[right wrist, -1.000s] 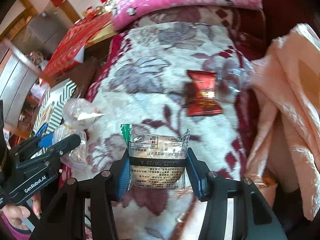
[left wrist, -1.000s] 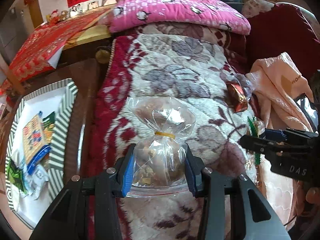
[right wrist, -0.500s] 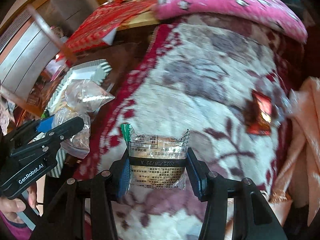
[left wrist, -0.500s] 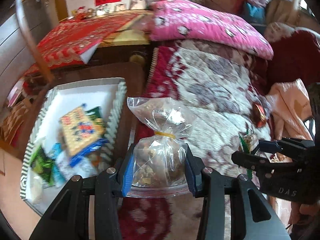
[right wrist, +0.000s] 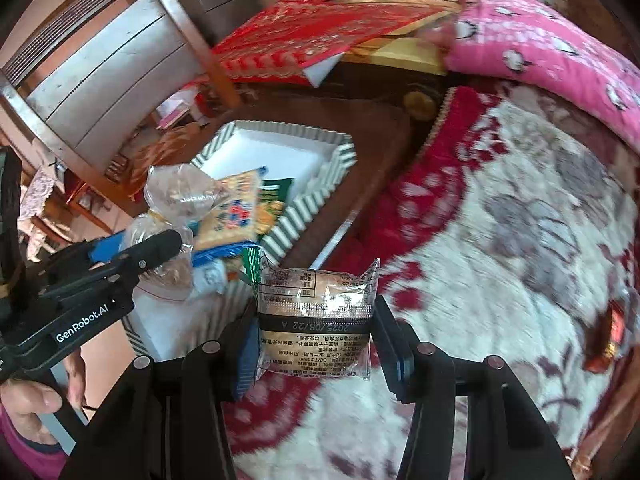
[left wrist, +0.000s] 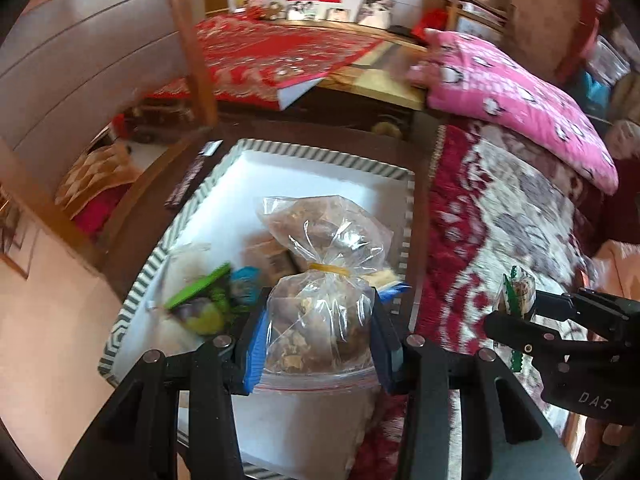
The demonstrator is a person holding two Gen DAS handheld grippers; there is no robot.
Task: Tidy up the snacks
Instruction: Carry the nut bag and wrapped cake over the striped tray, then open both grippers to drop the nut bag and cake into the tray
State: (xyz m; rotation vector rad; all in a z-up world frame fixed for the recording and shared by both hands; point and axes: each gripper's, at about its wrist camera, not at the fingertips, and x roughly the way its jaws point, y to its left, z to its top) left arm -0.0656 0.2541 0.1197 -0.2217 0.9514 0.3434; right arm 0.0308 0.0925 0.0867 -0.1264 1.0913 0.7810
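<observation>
Both hands are loaded, and the striped tray (left wrist: 407, 216) is the place to watch. The left gripper (left wrist: 318, 334) has its jaws clamped on the clear bag of snacks (left wrist: 320, 312), gripping the full lower half below the yellow tie, so the knotted top stands free and upright. That bag hangs right over the tray, above the near end where the other packets lie: a green packet (left wrist: 200, 288) and a colourful biscuit pack (right wrist: 236, 212) sit inside the tray's walls.

Over on the other side, the right gripper (right wrist: 316, 340) is clamped across the wrapped cake packet (right wrist: 316, 312), pads on its two short edges, printed face up. It sits off the tray's near corner, over the edge where the dark worktop (right wrist: 376, 152) meets the floral blanket (right wrist: 500, 240), so it is not yet above the tray.

Holding one snack in each hand looks like a way to clear two in one trip. I'd judge the bag is about ready for release; the cake packet needs to come further across toward the tray first.

One red wrapper (right wrist: 608, 332) lies on the blanket, well apart from the tray, so there is more to gather.
</observation>
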